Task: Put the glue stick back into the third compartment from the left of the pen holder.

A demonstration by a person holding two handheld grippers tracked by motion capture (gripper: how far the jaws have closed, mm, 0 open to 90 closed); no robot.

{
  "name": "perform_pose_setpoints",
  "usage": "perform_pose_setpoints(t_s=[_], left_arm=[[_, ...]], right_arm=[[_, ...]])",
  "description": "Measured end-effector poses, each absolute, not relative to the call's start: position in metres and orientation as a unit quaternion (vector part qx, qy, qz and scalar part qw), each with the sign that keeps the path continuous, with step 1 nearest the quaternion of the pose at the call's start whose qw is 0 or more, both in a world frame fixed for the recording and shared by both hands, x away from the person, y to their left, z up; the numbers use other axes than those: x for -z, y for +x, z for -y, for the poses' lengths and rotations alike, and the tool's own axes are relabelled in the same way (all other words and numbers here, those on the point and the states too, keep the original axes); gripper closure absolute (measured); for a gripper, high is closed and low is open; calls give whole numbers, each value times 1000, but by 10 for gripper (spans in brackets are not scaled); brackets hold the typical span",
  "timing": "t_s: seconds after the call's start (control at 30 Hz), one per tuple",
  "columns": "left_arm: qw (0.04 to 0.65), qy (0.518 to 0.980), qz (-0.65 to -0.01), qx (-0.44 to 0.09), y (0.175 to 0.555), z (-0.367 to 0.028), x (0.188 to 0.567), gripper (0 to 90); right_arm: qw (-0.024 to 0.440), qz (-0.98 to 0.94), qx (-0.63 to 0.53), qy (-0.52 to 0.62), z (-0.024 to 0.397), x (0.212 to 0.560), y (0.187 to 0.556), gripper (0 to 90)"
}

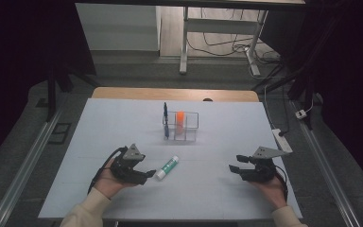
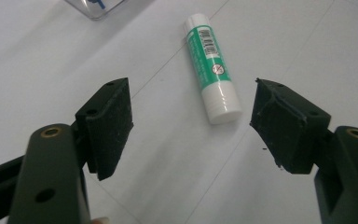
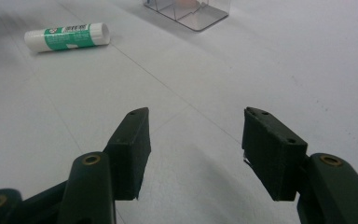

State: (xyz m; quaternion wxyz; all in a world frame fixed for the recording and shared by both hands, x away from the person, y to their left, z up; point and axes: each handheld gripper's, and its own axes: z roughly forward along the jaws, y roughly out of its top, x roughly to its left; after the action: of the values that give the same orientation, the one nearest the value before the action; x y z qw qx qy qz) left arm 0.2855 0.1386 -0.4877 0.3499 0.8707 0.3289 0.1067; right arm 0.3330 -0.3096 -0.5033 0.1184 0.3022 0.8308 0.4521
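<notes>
Glue stick [image 1: 167, 167] is lying flat on the white table [image 1: 227, 142], cap end pointing at the left gripper [image 1: 147, 176], whose jaws are standing apart with nothing between them, lined up just short of it, probably for a grab across its width. Right gripper [image 1: 234, 163] is waiting well off to the side, jaws also apart and empty. Clear organizer [image 1: 180, 126] with a pen [image 1: 166, 118] and an orange item is sitting farther back, likely where the stick is going.

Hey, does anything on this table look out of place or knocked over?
Only the glue stick: it lies flat on the table outside the clear organizer, where a pen stands upright. Nothing looks spilled or damaged.
</notes>
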Motion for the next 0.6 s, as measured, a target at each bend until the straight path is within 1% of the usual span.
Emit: perform_pose_setpoints(t_s=[0.1, 0.4, 0.6], left_arm=[[351, 870, -334, -94, 289, -132, 487, 289], [330, 876, -343, -82, 299, -111, 488, 289], [304, 884, -346, -76, 307, -100, 495, 283]], right_arm=[[120, -832, -449, 303, 309, 503, 333, 415], [120, -832, -451, 302, 309, 503, 333, 415], [121, -832, -448, 304, 310, 503, 333, 415]])
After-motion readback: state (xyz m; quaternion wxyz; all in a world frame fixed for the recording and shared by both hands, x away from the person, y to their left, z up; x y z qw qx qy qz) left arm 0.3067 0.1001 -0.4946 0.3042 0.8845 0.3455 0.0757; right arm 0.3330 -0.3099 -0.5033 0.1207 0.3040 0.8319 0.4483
